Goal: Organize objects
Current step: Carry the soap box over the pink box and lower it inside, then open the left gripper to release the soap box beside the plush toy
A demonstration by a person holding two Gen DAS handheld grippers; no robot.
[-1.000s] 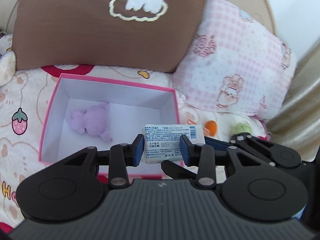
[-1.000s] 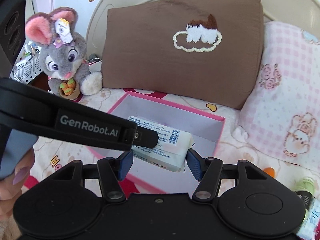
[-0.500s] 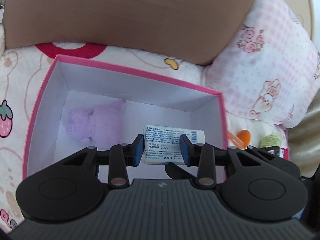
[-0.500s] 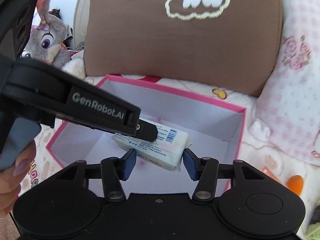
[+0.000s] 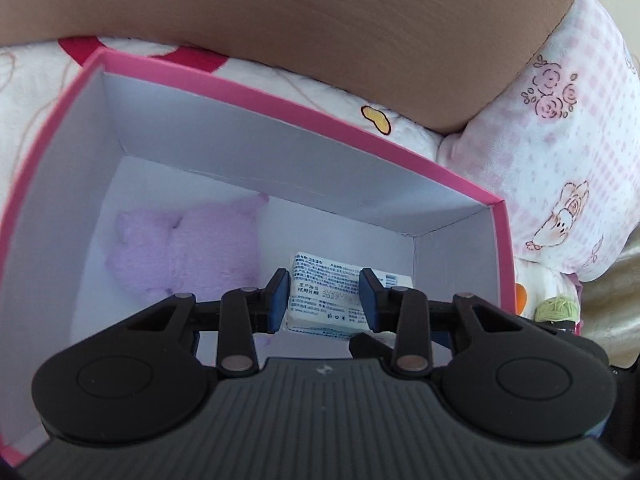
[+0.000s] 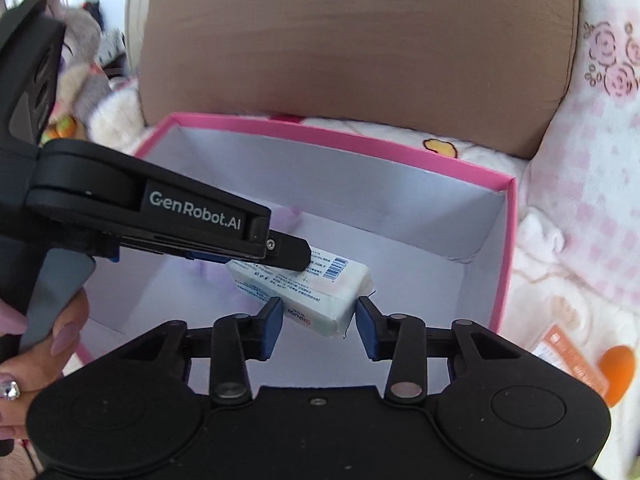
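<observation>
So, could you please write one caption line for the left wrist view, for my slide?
Left gripper holds a white tissue pack inside the pink box, beside a purple plush toy.

Soft cloth things, a smooth card box and hard plastic grippers

The pink box (image 5: 304, 112) is smooth card, matt pink on its rim and plain white inside. The purple toy (image 5: 188, 252) in it is fluffy plush. The white pack (image 6: 320, 300) has a thin, shiny plastic wrap with small print. The brown pillow (image 6: 360, 60) is plain matt cloth with a fuzzy stitched shape on it. The pink pillow (image 5: 560, 160) is soft printed cloth, and the blanket (image 5: 36, 80) looks fleecy. The left gripper (image 5: 323, 300) and right gripper (image 6: 318, 326) are hard matt black plastic with blue rubbery pads (image 5: 278, 300) and small shiny metal pins.
</observation>
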